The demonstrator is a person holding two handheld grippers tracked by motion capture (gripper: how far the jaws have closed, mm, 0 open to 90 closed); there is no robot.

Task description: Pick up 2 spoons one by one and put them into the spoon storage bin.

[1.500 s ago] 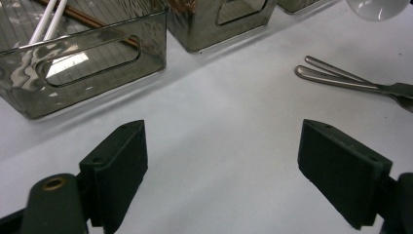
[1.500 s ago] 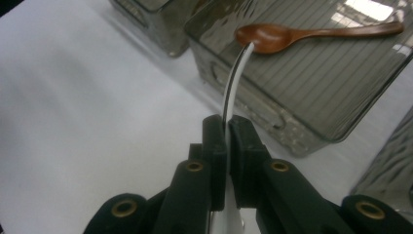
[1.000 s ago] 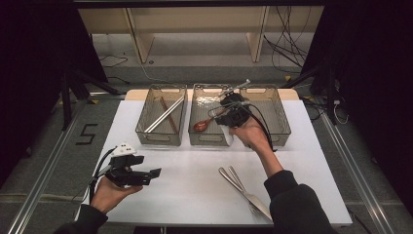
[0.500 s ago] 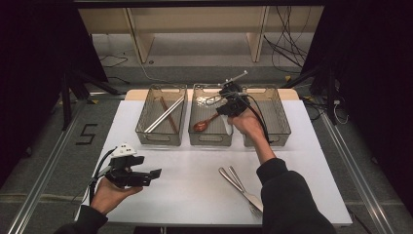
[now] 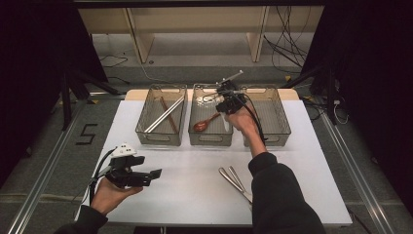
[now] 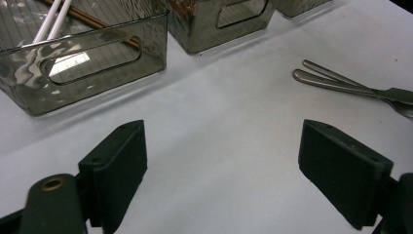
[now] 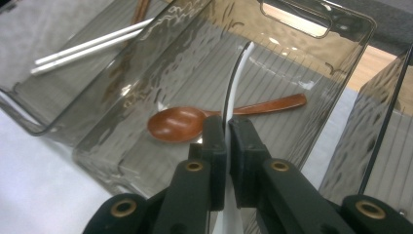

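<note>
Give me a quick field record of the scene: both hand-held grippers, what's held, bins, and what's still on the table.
right hand-held gripper: shut on white spoon, over the middle bin
left hand-held gripper: open, nothing between the jaws, low over the table
middle bin contents: wooden spoon
left bin contents: white chopsticks and brown chopsticks
right bin contents: cannot tell
loose on table: metal utensils, beside the person's right sleeve
</note>
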